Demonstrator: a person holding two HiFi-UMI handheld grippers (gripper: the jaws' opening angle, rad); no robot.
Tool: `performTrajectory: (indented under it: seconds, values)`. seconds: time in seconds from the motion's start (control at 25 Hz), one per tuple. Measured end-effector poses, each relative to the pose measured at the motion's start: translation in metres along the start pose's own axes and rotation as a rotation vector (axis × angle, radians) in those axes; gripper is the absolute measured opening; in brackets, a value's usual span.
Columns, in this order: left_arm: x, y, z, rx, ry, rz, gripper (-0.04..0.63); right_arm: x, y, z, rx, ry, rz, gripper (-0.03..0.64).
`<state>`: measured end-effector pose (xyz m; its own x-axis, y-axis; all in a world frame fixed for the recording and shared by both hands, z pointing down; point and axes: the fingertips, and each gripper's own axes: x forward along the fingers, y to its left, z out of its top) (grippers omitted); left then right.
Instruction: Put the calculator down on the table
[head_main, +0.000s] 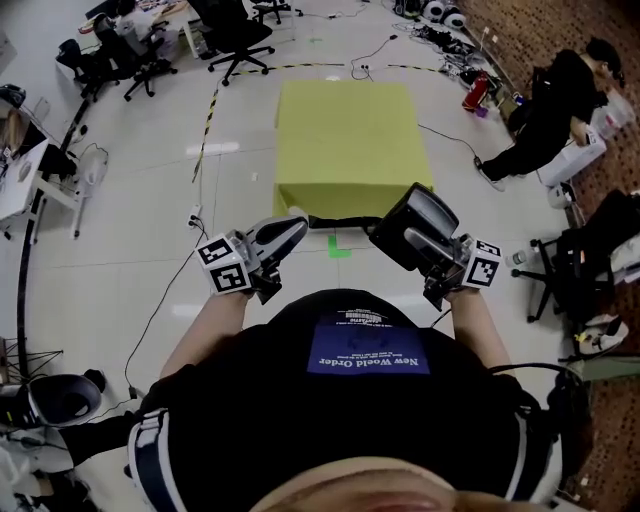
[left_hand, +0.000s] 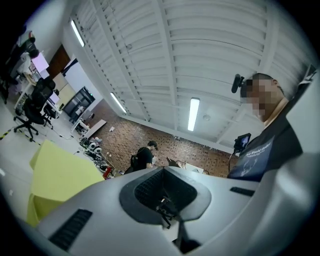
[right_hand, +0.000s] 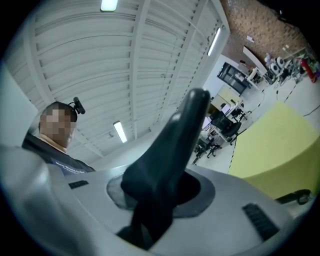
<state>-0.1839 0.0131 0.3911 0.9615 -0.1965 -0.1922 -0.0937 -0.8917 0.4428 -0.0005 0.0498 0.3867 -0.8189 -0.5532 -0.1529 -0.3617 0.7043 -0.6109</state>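
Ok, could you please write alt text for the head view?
The right gripper holds a dark calculator and the left gripper holds nothing, both held by a person over a tiled floor. A yellow-green table stands ahead.

calculator (right_hand: 170, 150): dark, slim slab, seen edge-on in the right gripper view. It stands up and leans right, with its lower end clamped in the right claw (right_hand: 159, 202). It's off the bench and held in the air. bench (head_main: 345, 140): rectangular with a yellow-green cover hanging over the front edge, standing on a pale tiled floor. In the head view the calculator sits by the bench's near right corner.
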Motion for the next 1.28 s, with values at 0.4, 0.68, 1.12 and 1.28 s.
performTrajectory:
  seconds: [0.4,0.68,1.12,1.28]
  values:
    - [0.1,0.068,0.026,0.045,-0.086,0.149,0.006,0.007,-0.114,0.092,0.004,0.139,0.163,0.106]
    - [0.168,0.108,0.046,0.069,-0.17,0.258,0.006,0.008,-0.184,0.152,0.009,0.238,0.27,0.106]
    - [0.163,0.205,0.07,0.033,-0.152,0.256,0.006,0.073,-0.26,0.158,0.061,0.251,0.235,0.106]
    - [0.156,0.269,0.108,0.023,-0.105,0.145,0.006,0.129,-0.284,0.174,0.055,0.216,0.162,0.106]
